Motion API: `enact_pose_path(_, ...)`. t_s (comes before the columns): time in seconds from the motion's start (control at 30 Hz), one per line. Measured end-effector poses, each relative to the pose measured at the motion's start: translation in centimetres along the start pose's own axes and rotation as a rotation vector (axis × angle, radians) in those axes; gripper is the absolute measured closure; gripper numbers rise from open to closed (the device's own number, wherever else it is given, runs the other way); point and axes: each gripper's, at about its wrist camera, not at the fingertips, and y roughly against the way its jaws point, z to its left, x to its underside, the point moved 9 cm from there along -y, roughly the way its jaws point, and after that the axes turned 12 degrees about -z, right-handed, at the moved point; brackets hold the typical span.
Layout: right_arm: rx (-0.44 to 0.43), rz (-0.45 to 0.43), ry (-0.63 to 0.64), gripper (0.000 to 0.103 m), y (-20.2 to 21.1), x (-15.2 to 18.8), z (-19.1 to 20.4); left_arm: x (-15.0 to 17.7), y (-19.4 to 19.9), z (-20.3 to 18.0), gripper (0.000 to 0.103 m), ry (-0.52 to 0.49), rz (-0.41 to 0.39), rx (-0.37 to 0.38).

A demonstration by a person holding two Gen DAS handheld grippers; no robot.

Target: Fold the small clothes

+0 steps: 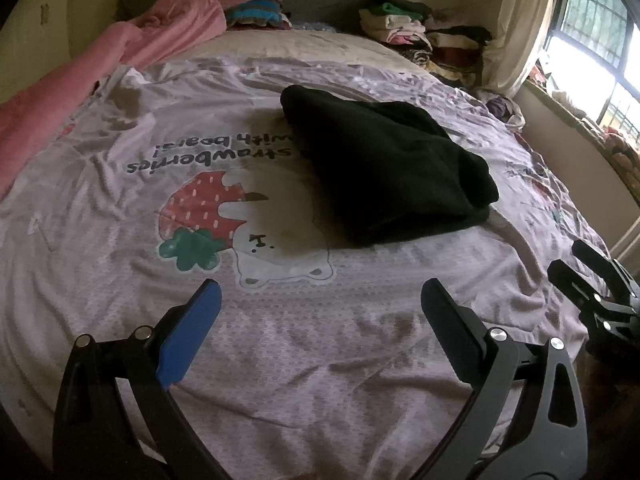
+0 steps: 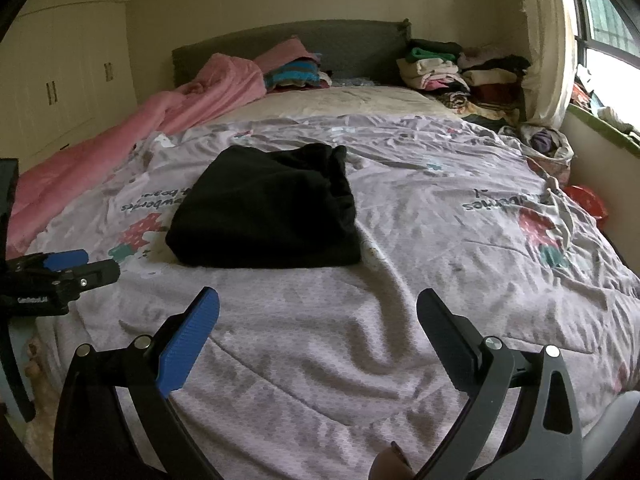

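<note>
A black garment [image 1: 384,164] lies folded in a thick rectangle on the pale purple bedcover [image 1: 320,340]; it also shows in the right wrist view [image 2: 268,208]. My left gripper [image 1: 320,300] is open and empty, low over the cover, well short of the garment. My right gripper [image 2: 318,308] is open and empty too, near the bed's front edge, short of the garment. The right gripper shows at the right edge of the left wrist view [image 1: 580,260], and the left gripper at the left edge of the right wrist view [image 2: 88,266].
A pink blanket [image 2: 140,128] lies along the bed's left side. Stacks of folded clothes [image 2: 460,72] sit by the grey headboard [image 2: 340,44] at the far right, and a striped pile [image 2: 292,74] at its middle. A window [image 2: 608,40] and sill are at the right, cupboards [image 2: 60,80] at the left.
</note>
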Motion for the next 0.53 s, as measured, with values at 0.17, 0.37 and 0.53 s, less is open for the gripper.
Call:
enact_pose_path(0.17,0.103,-0.016,-0.045,0.005,0.8,0.1,-3.0,0.2,-0.2,0.9,0.01,0.01,0.012,-0.033)
enact_pose_path(0.37,0.453,-0.057,-0.179,0.005,6.0,1.5,-15.9,-1.1,-1.0,10.7,0.01,0.191,0.059,-0.137)
enact_pose_path(0.53,0.936,0.052,-0.32,0.005,14.4,9.2,-34.6,-2.4,1.3,28.8,0.009,0.319,0.038,-0.458)
